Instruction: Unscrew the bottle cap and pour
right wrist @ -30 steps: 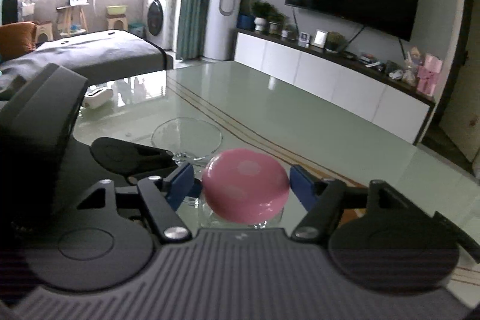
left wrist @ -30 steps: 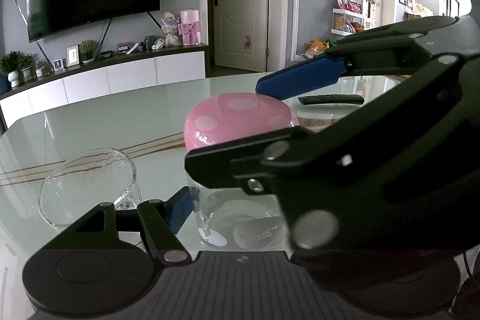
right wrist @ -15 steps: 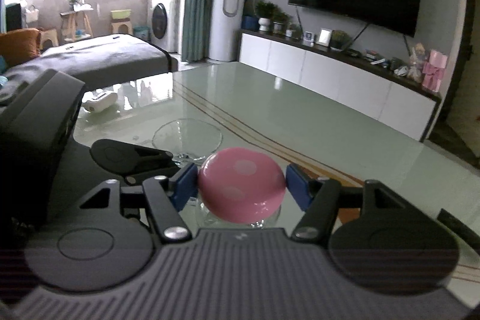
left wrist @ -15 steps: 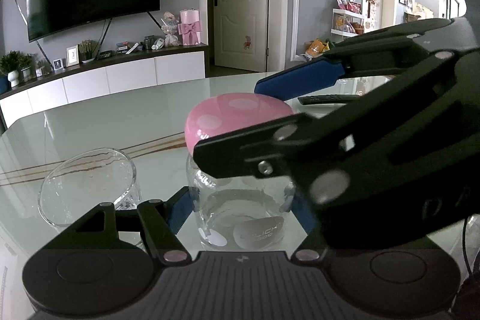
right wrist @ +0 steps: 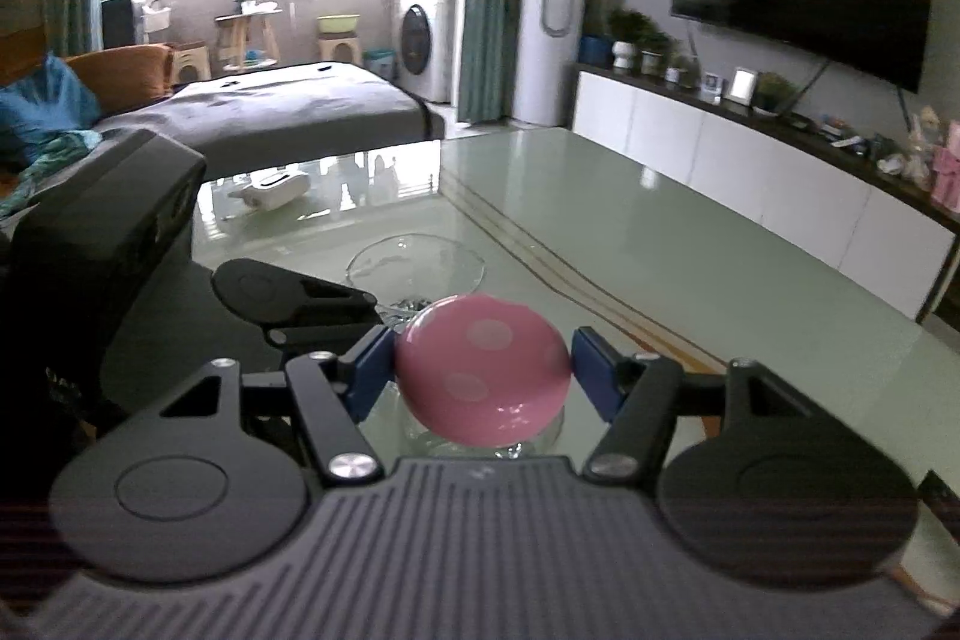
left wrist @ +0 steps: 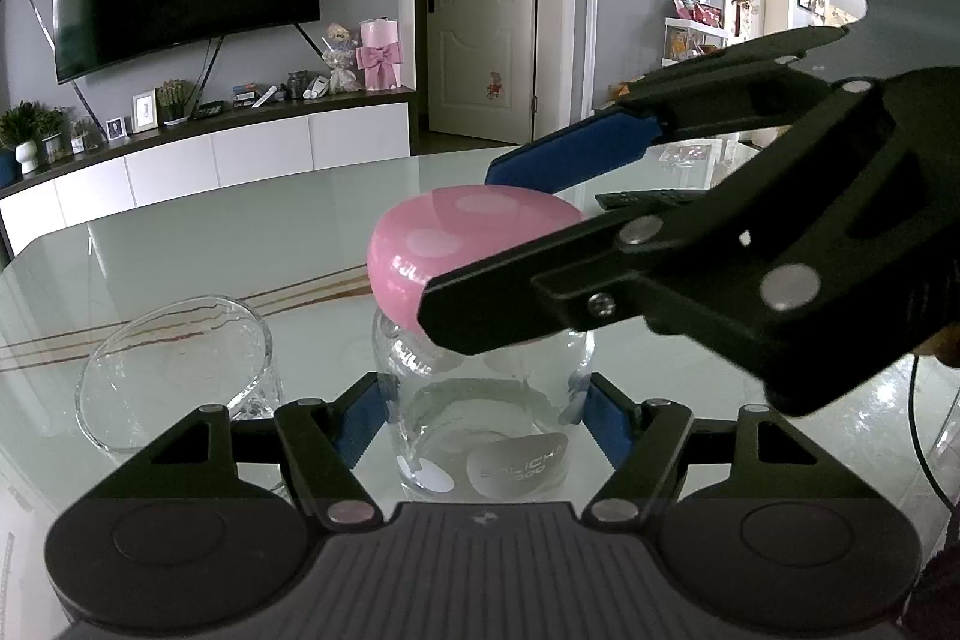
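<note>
The clear bottle stands upright on the glass desk, just beside an empty glass cup, with the left gripper clamped on its body and the right gripper with its jaws closed on the pink spotted cap. To loosen the cap cleanly, the right hand should twist about the bottle's upright axis while the left holds the body firm and level, so the bottle neither tips nor slides toward the cup.

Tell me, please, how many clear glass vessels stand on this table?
2. The bottle with the pink cap stands nearest, clamped by both grippers; the empty glass sits to its left in the left wrist view. Others may be hidden.
</note>
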The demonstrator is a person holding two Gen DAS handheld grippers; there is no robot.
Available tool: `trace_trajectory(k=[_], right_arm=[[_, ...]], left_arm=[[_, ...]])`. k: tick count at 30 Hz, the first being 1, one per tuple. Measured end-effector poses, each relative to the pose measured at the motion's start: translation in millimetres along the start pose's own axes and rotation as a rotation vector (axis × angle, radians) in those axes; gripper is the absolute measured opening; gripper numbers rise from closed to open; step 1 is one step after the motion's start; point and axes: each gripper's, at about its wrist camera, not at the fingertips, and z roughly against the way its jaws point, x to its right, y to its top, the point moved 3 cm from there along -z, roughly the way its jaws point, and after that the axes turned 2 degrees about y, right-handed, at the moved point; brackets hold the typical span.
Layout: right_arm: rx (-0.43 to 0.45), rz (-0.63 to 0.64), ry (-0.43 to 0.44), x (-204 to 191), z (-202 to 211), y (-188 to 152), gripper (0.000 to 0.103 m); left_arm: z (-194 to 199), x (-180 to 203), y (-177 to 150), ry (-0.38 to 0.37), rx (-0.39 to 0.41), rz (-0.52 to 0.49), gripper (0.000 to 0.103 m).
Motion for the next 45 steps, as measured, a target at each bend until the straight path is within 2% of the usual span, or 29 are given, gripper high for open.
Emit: trace_trajectory(k=[9,13,15,19,21,26,30,33,40,45], right_arm=[[-0.001,-0.001,0.044,8,0,1,0.066],[-0.002,-0.009,0.035,8,-1,1,0.067],[0.003,-0.008,0.009,6,0,0,0.069],[0.031,-0.045,-0.07,1,4,0,0.081],[0.046,-0.081,-0.117,-3,7,2,0.081],[0.062,-0.137,-0.211,-15,8,4,0.081],[0.034,-0.164,-0.277,-28,-4,6,0.08],[0.01,-0.173,-0.311,-31,-14,4,0.075],[-0.013,-0.178,-0.315,-37,-26,1,0.066],[-0.016,-0.17,-0.301,-39,-23,-1,0.065]], left_arm=[[0,-1,0,0.0,0.0,0.0,0.074],[0,-1,0,0.0,0.0,0.0,0.074],[0,-1,0,0.0,0.0,0.0,0.074],[0,-1,0,-0.001,0.0,0.001,0.074],[0,0,0,-0.001,-0.001,0.001,0.074],[1,0,-1,-0.001,-0.001,0.001,0.074],[1,0,-1,-0.001,-0.001,0.001,0.074],[2,0,-1,-0.001,-0.001,0.001,0.074],[3,0,-2,-0.002,-0.001,0.002,0.074],[3,0,-2,-0.004,-0.001,0.003,0.074]])
